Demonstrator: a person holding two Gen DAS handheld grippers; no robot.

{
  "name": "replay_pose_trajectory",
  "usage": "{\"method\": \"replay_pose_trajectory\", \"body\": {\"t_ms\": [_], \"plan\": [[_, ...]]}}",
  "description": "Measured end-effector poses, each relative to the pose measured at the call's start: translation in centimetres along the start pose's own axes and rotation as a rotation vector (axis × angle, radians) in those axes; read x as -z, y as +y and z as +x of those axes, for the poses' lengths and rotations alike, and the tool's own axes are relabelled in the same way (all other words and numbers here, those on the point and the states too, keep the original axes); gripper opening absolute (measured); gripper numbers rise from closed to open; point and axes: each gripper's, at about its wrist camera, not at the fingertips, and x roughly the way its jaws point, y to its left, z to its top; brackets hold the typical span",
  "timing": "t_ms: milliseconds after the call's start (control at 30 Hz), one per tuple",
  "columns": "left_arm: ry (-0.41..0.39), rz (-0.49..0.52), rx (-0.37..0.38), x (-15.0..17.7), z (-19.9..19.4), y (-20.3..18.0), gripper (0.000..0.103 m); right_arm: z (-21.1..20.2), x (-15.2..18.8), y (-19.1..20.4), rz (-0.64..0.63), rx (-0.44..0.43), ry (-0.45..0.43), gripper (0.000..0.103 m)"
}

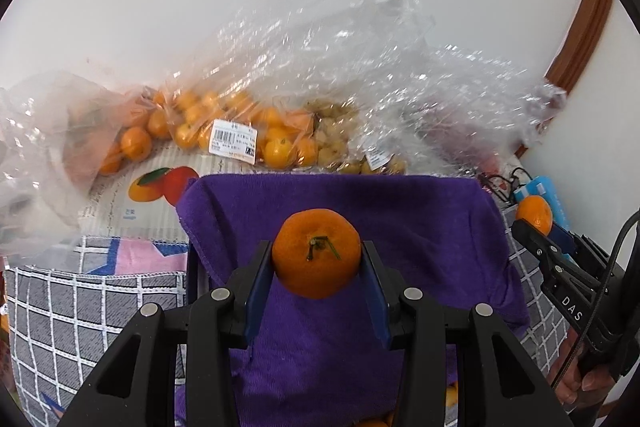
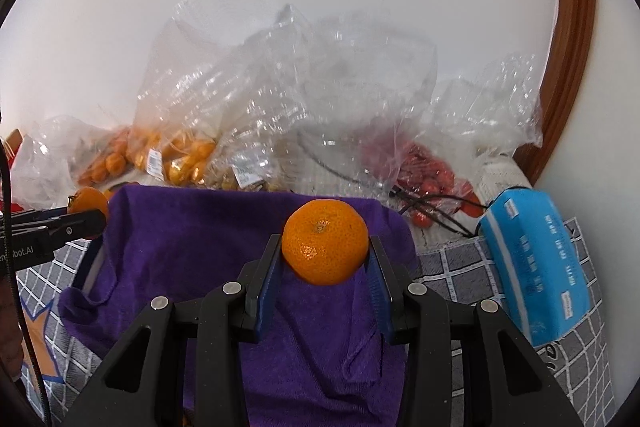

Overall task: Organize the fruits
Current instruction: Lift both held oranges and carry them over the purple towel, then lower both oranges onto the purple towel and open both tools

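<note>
My left gripper [image 1: 317, 259] is shut on a tangerine [image 1: 316, 253], stem side facing the camera, above a purple towel [image 1: 420, 227] draped over a box. My right gripper [image 2: 325, 255] is shut on a second tangerine [image 2: 325, 241] over the same purple towel [image 2: 192, 227]. In the left wrist view the right gripper [image 1: 532, 227] shows at the right edge with its tangerine [image 1: 534, 213]. In the right wrist view the left gripper [image 2: 90, 215] reaches in from the left with its tangerine [image 2: 88, 201]. A few tangerines [image 1: 450, 395] peek from under the towel's lower edge.
Clear plastic bags [image 1: 340, 67] are piled against the white wall, holding more tangerines [image 1: 224, 131], small yellow fruit [image 1: 332, 139] and red fruit [image 2: 424, 167]. A blue tissue pack [image 2: 536, 263] lies at the right on the checked grey cloth [image 1: 80, 307]. A wooden door frame [image 2: 572, 47] stands far right.
</note>
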Motion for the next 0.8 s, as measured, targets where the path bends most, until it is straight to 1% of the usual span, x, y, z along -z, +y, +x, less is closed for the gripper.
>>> {"method": "replay_pose_trajectory", "body": {"t_ms": [367, 400, 533, 800], "plan": [[0.089, -0.009, -0.002, 0.3, 4.9, 0.4, 0.041, 4.6, 1.2, 0.1, -0.004, -0.007, 0.107, 0.04], [0.097, -0.003, -0.001, 0.4, 5.2, 0.3, 0.041, 4.9, 1.3, 0.2, -0.001, -0.009, 0.141, 0.04], [0.119, 0.01, -0.007, 0.7, 6.3, 0.2, 0.041, 5.6, 1.7, 0.4, -0.002, -0.021, 0.162, 0.04], [0.151, 0.003, -0.018, 1.1, 7.8, 0.5, 0.041, 7.0, 2.3, 0.4, 0.001, -0.026, 0.2, 0.04]]}}
